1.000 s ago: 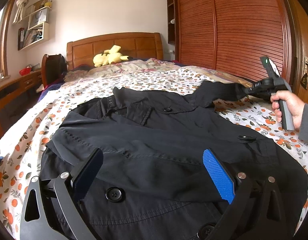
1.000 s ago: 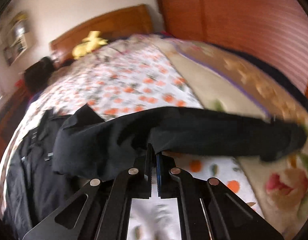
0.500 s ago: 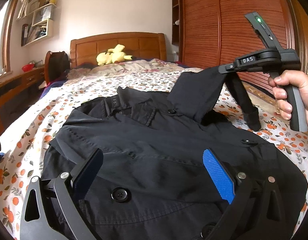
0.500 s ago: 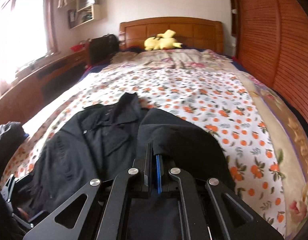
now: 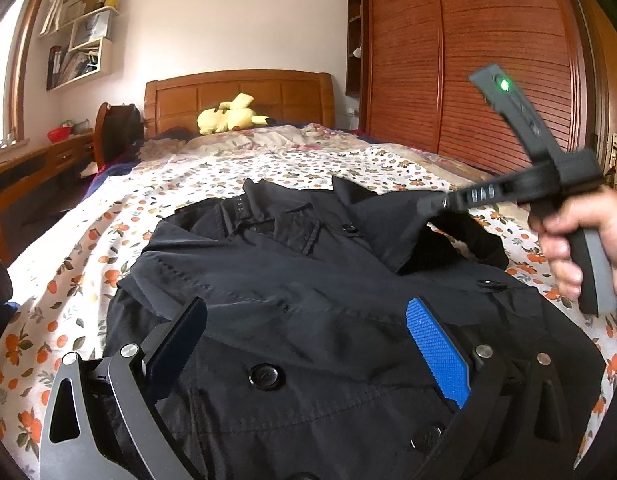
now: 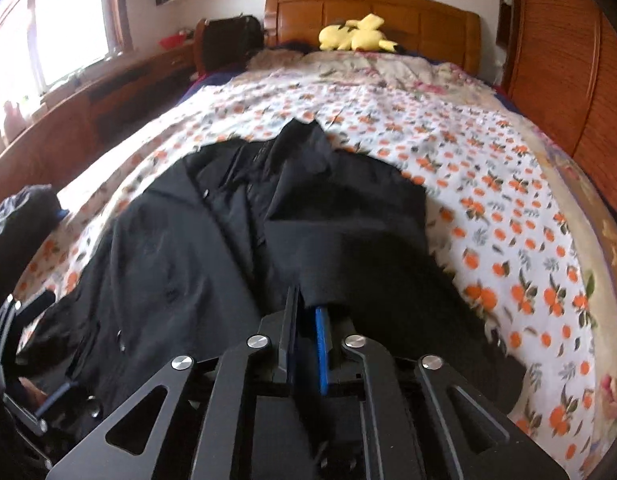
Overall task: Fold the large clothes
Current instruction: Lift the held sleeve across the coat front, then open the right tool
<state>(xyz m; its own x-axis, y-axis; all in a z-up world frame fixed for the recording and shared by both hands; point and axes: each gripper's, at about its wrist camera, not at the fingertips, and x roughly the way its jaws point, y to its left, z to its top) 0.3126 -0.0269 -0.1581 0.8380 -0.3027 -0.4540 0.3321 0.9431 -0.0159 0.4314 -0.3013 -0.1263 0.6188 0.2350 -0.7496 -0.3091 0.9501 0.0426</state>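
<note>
Item: black coat (image 5: 308, 300), flat on bedspread (image 5: 212, 184), collar toward headboard (image 5: 236, 92).
R gripper (image 6: 308, 312): carried sleeve (image 6: 348, 216) from bedside across onto coat chest; jaws just cracked open, cuff loose between pads, so sleeve fold near done.
L gripper (image 5: 304, 344): spread wide, empty, over coat hem.

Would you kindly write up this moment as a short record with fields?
garment: black coat, spread buttons-up on the bed
sleeve: sleeve brought over the coat's front
right claw: right claw jaws just opening, sleeve fabric between them
left claw: left claw open above the coat's lower front, holding nothing
background: yellow plush by the headboard
</note>
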